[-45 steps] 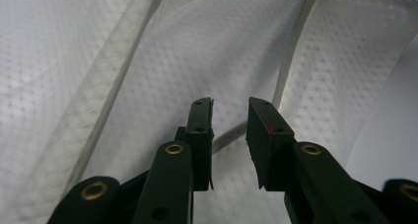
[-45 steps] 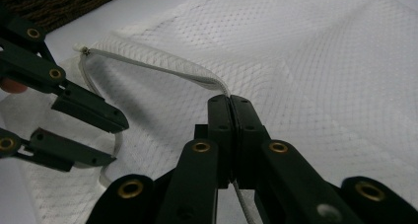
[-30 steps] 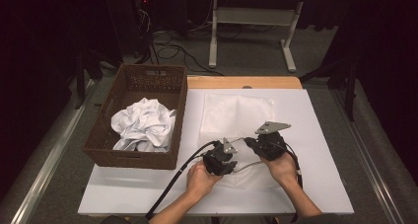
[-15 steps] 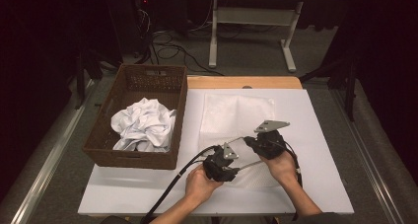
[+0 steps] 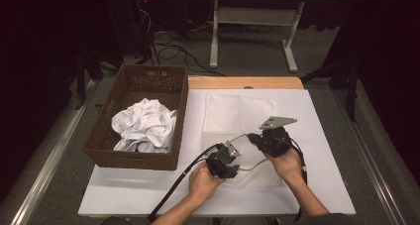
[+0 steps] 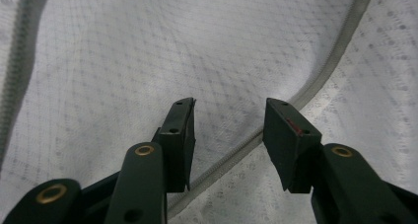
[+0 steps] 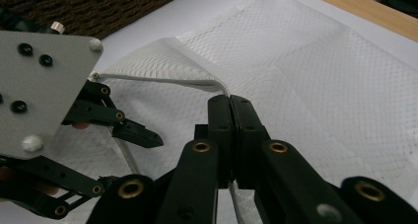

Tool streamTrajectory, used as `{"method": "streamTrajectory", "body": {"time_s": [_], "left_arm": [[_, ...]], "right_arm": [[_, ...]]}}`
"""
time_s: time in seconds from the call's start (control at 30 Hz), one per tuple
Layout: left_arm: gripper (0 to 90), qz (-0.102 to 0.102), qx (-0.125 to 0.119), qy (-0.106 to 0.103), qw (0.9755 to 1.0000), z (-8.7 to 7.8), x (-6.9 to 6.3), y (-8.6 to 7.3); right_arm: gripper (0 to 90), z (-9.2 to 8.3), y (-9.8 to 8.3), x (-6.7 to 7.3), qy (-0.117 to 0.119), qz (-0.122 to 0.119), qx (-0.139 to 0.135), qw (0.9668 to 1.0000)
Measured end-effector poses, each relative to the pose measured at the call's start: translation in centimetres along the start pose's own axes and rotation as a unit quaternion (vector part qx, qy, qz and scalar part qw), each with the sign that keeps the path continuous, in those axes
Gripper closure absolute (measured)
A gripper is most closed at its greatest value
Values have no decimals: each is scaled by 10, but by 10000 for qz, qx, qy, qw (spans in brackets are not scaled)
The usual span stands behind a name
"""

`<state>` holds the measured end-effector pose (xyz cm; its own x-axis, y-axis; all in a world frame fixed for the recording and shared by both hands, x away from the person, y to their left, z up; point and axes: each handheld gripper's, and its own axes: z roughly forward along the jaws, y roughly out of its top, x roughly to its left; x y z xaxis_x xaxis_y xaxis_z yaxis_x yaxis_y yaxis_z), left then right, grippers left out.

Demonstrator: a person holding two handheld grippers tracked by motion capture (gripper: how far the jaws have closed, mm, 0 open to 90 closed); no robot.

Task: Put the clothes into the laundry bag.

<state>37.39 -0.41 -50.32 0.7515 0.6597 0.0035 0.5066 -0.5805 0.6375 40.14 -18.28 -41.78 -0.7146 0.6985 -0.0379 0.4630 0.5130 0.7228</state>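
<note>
High view: right gripper (image 5: 253,139) clamps the mesh bag's (image 5: 237,117) zipper edge (image 7: 162,79); the left gripper (image 5: 224,153), jaws just opening, should reseat squarely beside it.

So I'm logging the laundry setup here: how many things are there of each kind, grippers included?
Mesh laundry bag, white, flat on the table: 1
Brown wicker basket: 1
Crumpled white cloth in the basket: 1
Grippers: 2, left gripper open over the bag's zipper edge, right gripper shut on that edge
Total: 5
</note>
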Motion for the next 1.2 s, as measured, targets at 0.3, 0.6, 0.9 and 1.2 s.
{"method": "streamTrajectory", "body": {"time_s": [0.3, 0.6, 0.9, 1.2], "left_arm": [[530, -109, 41, 2, 9999, -2, 2, -2], [521, -126, 113, 3, 9999, -4, 3, -4], [502, -166, 209, -32, 9996, -6, 6, -3], [473, -175, 103, -220, 9996, -19, 8, -3]], "right_arm": [[897, -8, 14, -2, -44, 30, -67, 10000], [898, -12, 21, -4, -64, 98, -99, 9999], [899, -16, 33, -5, -92, 116, -126, 9998], [899, -12, 30, -5, -114, 88, 46, 9999]]}}
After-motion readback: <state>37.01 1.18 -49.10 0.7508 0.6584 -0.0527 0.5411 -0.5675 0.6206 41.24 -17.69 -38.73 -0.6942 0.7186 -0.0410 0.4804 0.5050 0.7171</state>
